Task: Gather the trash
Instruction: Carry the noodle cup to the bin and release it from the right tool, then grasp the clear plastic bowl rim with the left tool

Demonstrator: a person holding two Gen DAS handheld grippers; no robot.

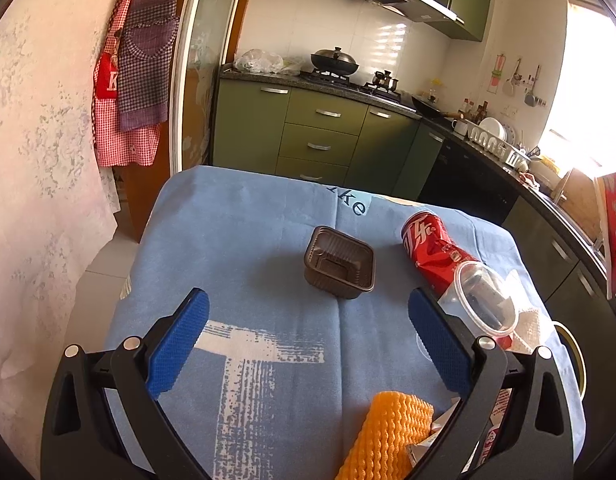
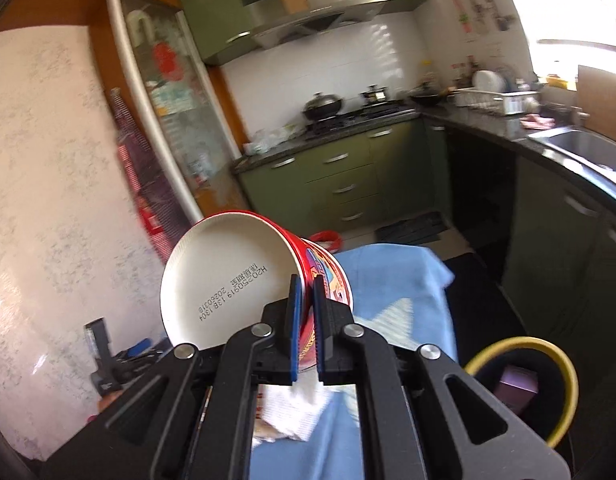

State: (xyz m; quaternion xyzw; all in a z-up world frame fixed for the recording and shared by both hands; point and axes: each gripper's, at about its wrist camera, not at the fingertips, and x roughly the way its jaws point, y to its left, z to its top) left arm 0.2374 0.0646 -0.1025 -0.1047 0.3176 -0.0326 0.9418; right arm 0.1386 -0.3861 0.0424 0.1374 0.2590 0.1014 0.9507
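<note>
Kitchen behind, noodle cup (image 2: 244,280) lies sideways, base camera-ward.

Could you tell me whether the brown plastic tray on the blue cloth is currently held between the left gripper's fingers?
No, the brown plastic tray sits free on the blue cloth, beyond the open left gripper.

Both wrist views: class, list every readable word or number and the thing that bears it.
"H20250919 13B1304" and "20260318": white base of the red paper noodle cup.
"ke": blue cloth on the table.
"K": red apron.
Crushed red drink can: white Chinese characters, not readable.
</note>
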